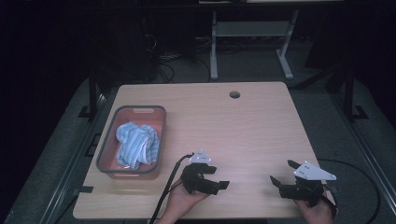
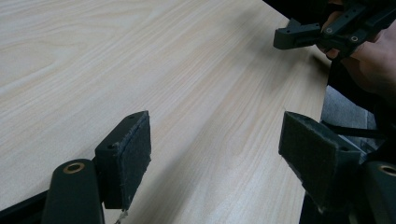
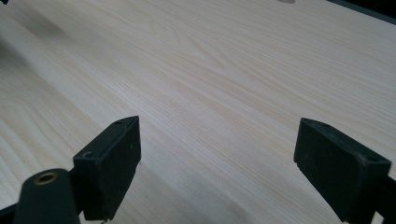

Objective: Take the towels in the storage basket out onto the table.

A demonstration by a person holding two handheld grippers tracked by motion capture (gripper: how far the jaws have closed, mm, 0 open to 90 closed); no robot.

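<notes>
Table: the light wooden table (image 1: 243,126) takes up most of the high view, with a round cable hole (image 1: 234,94) near its far edge.
Bin: a grey-rimmed, salmon-coloured bin (image 1: 108,150) sits on the table's left half, well apart from both grippers.
Cloth: a blue-and-white striped cloth (image 1: 137,143) lies bunched inside the bin, untouched.
Left gripper: the left gripper (image 1: 218,179) is held at the near edge, just right of the bin's near corner; its jaws stand wide apart over bare wood with nothing between them, and its felt-faced pads (image 2: 135,154) show in the left gripper view.
Right gripper: the right gripper (image 1: 281,171) is held at the near right corner, well apart from the left one; its jaws are spread wide over bare table, holding nothing.
Hands: a hand (image 1: 184,200) grips each tool from below.
</notes>
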